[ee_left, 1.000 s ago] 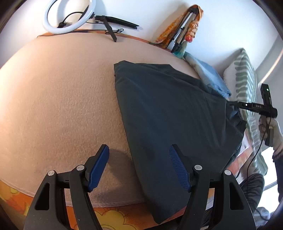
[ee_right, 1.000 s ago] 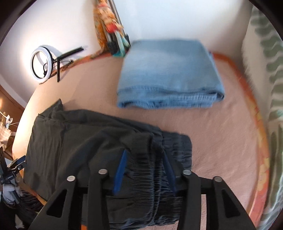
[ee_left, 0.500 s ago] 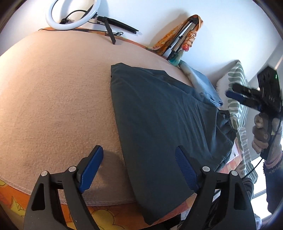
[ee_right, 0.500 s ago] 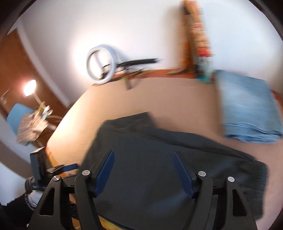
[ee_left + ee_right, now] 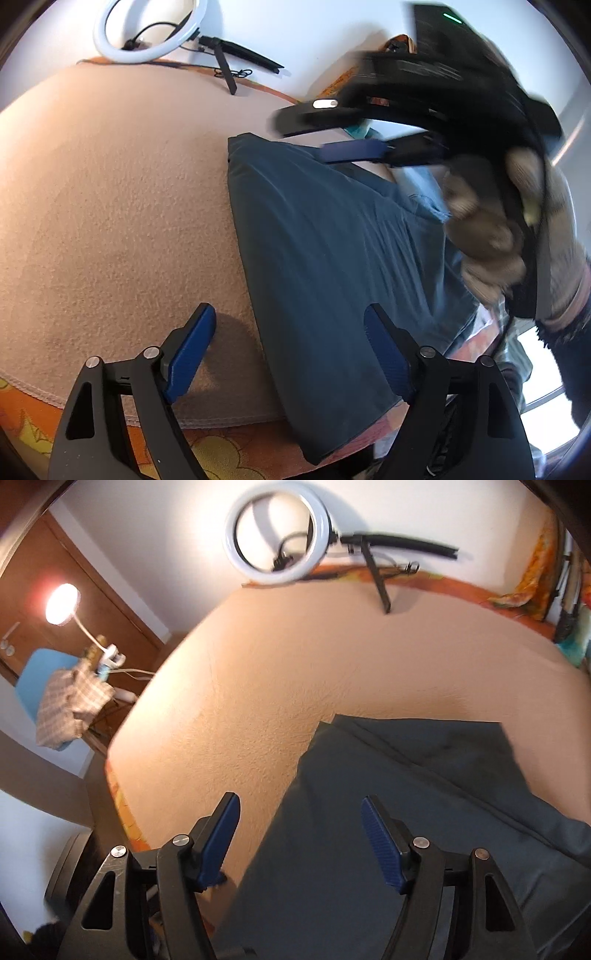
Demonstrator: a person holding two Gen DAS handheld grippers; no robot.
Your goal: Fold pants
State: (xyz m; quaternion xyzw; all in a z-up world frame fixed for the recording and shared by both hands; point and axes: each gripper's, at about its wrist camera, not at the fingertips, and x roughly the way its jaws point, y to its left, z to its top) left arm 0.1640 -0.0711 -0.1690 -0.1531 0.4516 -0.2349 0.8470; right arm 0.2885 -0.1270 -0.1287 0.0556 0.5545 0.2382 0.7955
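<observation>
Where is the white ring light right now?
The white ring light stands at the far edge of the bed against the white wall, top centre in the right wrist view and top left in the left wrist view, beyond the dark grey pants.

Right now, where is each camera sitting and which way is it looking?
Left wrist: rides on the left gripper, looking down along its open fingers at the dark pants on the bed; the right gripper and the hand holding it show, blurred.
Right wrist: rides on the right gripper, looking down over the pants' left edge; only its own open fingers show.
Both views share the pants, bed and ring light.
</observation>
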